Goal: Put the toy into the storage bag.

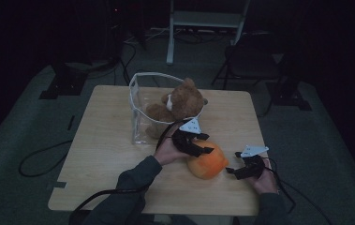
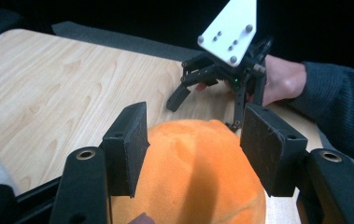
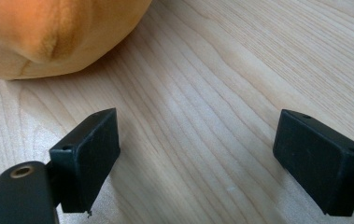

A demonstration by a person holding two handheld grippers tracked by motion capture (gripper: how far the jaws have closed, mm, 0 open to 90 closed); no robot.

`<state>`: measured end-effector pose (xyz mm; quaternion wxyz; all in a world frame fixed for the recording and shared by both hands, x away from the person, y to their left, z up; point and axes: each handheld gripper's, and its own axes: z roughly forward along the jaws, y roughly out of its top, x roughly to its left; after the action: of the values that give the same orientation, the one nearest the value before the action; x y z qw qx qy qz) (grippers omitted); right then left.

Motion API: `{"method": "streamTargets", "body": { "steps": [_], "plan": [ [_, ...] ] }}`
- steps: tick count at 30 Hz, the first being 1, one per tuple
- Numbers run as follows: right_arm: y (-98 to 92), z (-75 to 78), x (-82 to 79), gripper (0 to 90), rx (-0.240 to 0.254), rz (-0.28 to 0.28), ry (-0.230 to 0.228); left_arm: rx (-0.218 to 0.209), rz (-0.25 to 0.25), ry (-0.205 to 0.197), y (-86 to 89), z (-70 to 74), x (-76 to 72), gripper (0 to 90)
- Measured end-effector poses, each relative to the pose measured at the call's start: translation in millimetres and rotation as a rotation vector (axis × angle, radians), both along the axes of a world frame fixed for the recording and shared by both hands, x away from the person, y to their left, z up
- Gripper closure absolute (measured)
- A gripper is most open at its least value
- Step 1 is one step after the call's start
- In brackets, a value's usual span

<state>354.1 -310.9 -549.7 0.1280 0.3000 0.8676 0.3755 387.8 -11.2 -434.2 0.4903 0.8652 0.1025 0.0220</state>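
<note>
The orange plush ball (image 1: 207,161) sits on the wooden table (image 1: 109,145), near the front edge where the person sits. It is soft and round, with a dent line down one side. It rests flat on the wood, a bit right of the middle.

The left gripper (image 1: 197,144) is down over the top of the ball. In the left gripper view, its two black pads (image 2: 127,148) stand on either side of the ball (image 2: 198,168). The left pad is right against the fluff. The right pad looks very close, but I cannot tell if it is pressing in. The ball is not squashed, so the grip is not tight. The left hand (image 1: 168,151) holds the tool from behind, and a dark sleeve (image 1: 133,180) runs back to the table edge.

The right gripper (image 1: 237,167) rests low on the table, just beside the ball on its right side. Its jaws are spread wide apart with nothing but bare wood between them. In the right gripper view the ball (image 3: 58,32) is up ahead of the jaws, and it is not touching them. The right hand (image 1: 265,180) holds that tool near the front corner of the table.

Behind the ball stands a clear plastic bag (image 1: 142,112) with a white rim. A brown teddy bear (image 1: 177,103) lies in its open mouth, leaning out to the right.
</note>
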Motion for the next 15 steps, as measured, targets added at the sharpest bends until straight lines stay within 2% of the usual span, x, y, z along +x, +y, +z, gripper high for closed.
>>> {"method": "streamTargets", "body": {
  "steps": [2,11,13,15],
  "plan": [
    [0.0,0.0,0.0,13.9,0.0,0.0,0.0,0.011,-0.001,0.014,-5.1,-6.8,0.4,41.6],
    [0.0,0.1,0.0,13.9,0.0,0.001,0.001,0.056,-0.004,0.018,-11.3,-19.4,-1.6,38.8],
    [0.0,0.0,0.0,13.9,0.001,0.0,0.001,0.038,0.005,0.016,-9.8,-18.4,-3.3,39.0],
    [0.0,0.0,-0.1,13.9,0.0,-0.001,0.0,0.014,-0.006,0.008,-8.8,-15.3,-6.4,40.0]
  ]
}}
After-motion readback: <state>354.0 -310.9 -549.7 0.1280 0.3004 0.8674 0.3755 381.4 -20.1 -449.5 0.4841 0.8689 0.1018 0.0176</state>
